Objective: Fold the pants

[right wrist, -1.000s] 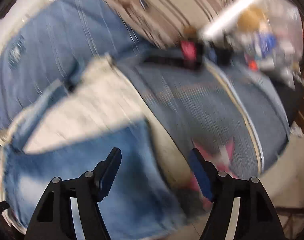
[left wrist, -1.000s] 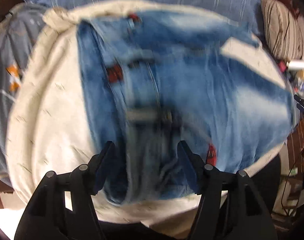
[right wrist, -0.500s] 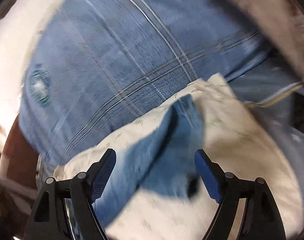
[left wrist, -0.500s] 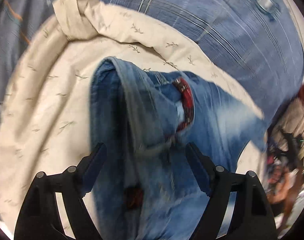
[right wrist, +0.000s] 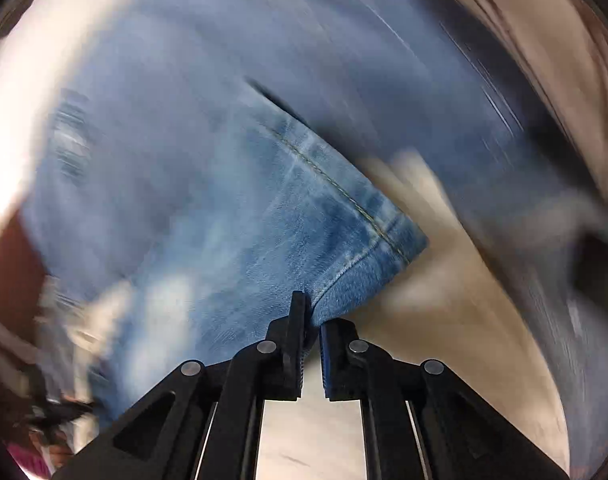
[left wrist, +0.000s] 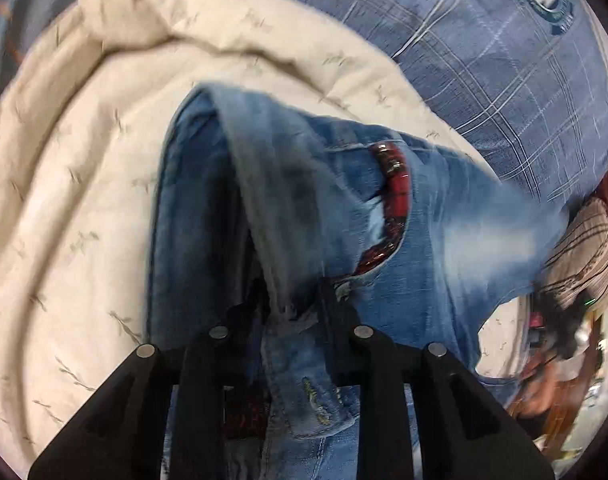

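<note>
Left tool [left wrist: 292,312] and right tool [right wrist: 310,312], just closed, pinch faded blue jeans [left wrist: 444,248], red-trimmed pocket.

Faded light-blue denim pants [left wrist: 444,240] with red-trimmed pocket lie bunched on the cream blanket [left wrist: 64,200], stitched hem [right wrist: 344,200] lifted.

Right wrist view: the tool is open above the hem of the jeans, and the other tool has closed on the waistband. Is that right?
Not quite. In the right wrist view the right tool is shut on the hem of the jeans, its jaws having just closed on the denim. The left tool has indeed closed on the waistband.
</note>
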Tool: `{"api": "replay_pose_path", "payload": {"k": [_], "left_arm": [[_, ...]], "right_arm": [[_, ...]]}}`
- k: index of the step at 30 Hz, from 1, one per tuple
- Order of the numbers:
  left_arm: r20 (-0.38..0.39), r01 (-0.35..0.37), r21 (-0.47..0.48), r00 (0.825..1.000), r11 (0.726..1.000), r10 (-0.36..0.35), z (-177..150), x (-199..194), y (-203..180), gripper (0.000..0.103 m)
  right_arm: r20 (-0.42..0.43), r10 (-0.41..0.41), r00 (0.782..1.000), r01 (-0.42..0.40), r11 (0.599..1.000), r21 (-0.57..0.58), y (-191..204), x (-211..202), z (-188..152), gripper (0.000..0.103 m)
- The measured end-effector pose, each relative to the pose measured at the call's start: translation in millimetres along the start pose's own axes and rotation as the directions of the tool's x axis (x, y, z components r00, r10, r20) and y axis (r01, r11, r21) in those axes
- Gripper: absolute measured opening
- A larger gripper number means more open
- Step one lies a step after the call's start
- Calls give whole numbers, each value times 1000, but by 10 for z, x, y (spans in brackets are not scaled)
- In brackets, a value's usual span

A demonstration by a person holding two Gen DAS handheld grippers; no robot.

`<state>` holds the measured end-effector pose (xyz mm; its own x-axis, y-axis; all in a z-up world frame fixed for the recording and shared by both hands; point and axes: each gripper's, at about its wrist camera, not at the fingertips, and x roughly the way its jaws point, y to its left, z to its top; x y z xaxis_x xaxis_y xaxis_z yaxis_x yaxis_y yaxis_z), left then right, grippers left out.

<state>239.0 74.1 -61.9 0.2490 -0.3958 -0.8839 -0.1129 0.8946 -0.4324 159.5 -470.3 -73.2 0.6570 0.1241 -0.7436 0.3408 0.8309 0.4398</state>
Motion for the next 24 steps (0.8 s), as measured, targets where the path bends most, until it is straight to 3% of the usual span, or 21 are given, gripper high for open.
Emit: {"api": "replay_pose_path", "payload": {"k": [1,3,5,7,8,9,11,13,16,19,20,21,22,24], "left_arm": [[-4,0,-14,1000,1000,0,6,-33,15,27],[5,13,-21,1000,1000,-13,3,-206,43,26],[72,-6,-12,997,1000,6,32,-413,57,29],[132,-17,-19,991,1000,19,96,-613,80,41],[140,-9,-29,990,1000,13,143,-648,88,55],[138,6,-37,990,999,0,207,-649,85,61],[123,18,-57,992,998,-11,284,-581,89,61],[80,45,-69,996,997,-39,325,-364,51,61],[27,61,-64,998,996,-59,309,-91,-101,61],[1,40,-40,999,998,-40,315,46,-193,60],[-3,33,-37,999,999,-33,332,35,-184,53],[5,39,-33,999,999,-38,360,10,-191,33],[15,46,-23,999,999,-46,368,-20,-200,26],[70,28,6,997,1000,-28,397,-87,-227,23]], "right_arm": [[14,22,1000,-22,999,33,-95,-28,-66,19],[65,67,996,-71,996,59,-172,-178,-84,22],[133,68,989,-74,996,45,-196,-372,4,44],[185,39,982,-46,999,29,-138,-471,177,60],[198,34,980,-40,999,25,-109,-510,252,63],[195,43,980,-48,999,24,-107,-549,380,66],[151,69,986,-73,997,21,-26,-395,586,75],[141,36,989,-35,999,-5,64,-360,681,75],[100,-55,993,63,994,-85,273,71,857,75],[36,-134,990,137,979,-152,375,421,927,74],[18,-169,985,170,964,-202,440,508,930,53],[23,-189,982,189,951,-243,505,527,934,35],[56,-146,988,156,945,-289,584,459,945,15],[132,-108,985,142,949,-280,544,341,992,15]]}}
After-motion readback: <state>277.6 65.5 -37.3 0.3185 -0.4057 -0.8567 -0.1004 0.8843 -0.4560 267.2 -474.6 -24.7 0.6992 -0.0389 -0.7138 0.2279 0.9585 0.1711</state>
